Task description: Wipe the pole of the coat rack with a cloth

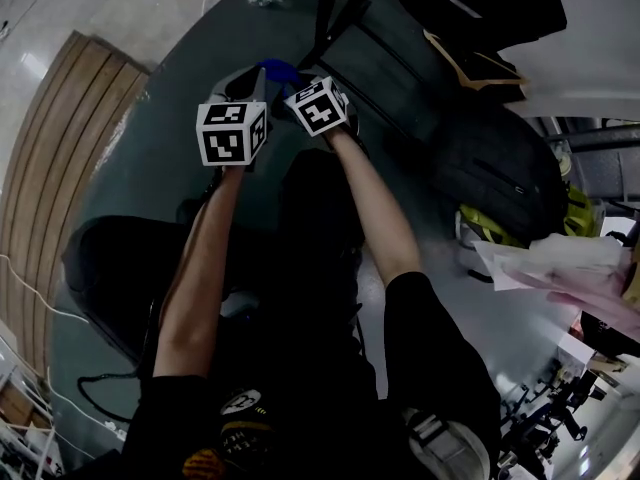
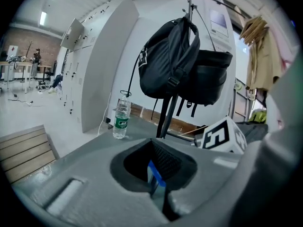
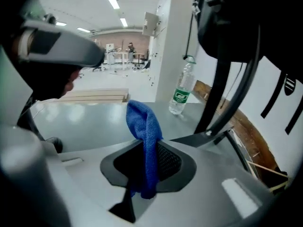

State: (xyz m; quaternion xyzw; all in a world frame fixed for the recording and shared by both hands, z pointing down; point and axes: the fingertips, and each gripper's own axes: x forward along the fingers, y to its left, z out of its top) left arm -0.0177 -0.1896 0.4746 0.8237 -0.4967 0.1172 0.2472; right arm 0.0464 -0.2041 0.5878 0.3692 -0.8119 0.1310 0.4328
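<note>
Two bare forearms (image 1: 205, 258) reach forward and down from dark sleeves, each hand carrying a gripper topped with a cube of square markers. The two grippers are side by side, close together.

In its own view the right gripper (image 3: 142, 171) has its jaws closed on a blue cloth (image 3: 144, 126). The cloth is pinched low between them, and a folded hump stands up above the jaws and flops to one side.

The left gripper (image 2: 156, 179) has its jaws together. A thin blue strip shows at the seam, and I cannot tell whether it is cloth or part of the jaw. The right gripper's marker cube (image 2: 222, 135) sits just to its right.

Beyond both grippers lies a grey, rounded floor platform (image 1: 150, 158), edged on the left by wooden slats (image 1: 50, 178).

Further on, the dark pole of the coat rack (image 3: 214, 103) rises at a slant from a flat dark foot (image 3: 208, 137) on the platform. The cloth is near the pole, short of it and not touching.

A plastic water bottle (image 2: 121, 118) with a green label stands upright on the platform, left of the pole.

Black backpacks (image 2: 168, 60) hang on the rack above. A beige coat (image 2: 259, 56) hangs further right, with white walls behind.
</note>
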